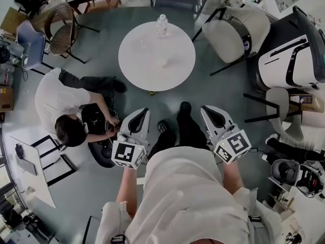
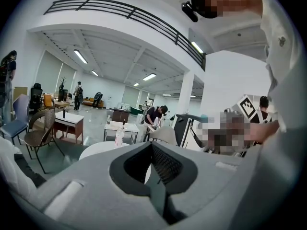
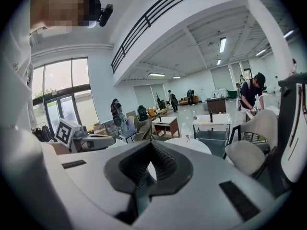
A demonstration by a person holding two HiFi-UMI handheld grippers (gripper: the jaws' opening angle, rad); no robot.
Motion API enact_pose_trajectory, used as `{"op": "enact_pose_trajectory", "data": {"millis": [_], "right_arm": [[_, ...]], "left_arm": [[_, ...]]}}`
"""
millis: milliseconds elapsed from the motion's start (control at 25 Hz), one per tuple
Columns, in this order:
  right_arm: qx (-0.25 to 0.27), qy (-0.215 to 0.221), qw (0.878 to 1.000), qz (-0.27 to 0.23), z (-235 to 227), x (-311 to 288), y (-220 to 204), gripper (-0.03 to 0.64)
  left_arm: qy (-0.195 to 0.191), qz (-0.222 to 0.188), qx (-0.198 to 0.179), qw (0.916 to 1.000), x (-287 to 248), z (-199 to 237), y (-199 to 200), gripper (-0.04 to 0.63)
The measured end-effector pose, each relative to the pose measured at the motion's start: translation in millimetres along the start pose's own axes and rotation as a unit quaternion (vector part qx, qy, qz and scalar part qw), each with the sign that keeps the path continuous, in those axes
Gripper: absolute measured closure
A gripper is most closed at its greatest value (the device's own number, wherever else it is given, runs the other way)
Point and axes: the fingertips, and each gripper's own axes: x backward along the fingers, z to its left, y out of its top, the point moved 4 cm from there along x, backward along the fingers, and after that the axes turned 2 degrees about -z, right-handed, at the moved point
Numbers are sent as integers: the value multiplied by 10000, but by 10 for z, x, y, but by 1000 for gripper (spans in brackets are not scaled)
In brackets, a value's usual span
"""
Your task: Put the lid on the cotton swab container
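The left tool (image 1: 143, 112) and the right tool (image 1: 206, 109) each have their jaws pressed together with nothing between them. They are held low on either side of the wearer's body, well apart from the round white surface (image 1: 137, 60) ahead. A clear upright bottle-like container (image 1: 161, 25) stands near that surface's far edge. Whether it is the cotton swab container, and where the lid lies, cannot be told. Left of the surface, a crouching person in a white shirt (image 1: 56, 100) bends over a black bag (image 1: 95, 120).

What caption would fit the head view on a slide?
Left gripper and right gripper, both shut, face a round table bearing a bottle; a person crouches nearby.
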Motion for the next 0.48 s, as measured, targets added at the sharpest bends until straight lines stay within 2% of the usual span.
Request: {"op": "enact_pose_trajectory", "data": {"millis": [160,480], "right_arm": [[-78,87,9999,-19,-150,-79,3,612],[8,509,9986,-118,-588,-481,325,612]], "left_arm": [[71,30,-51,10000,-105,-30,13,584],[548,15,4,9985,-461,144,213,584]]}}
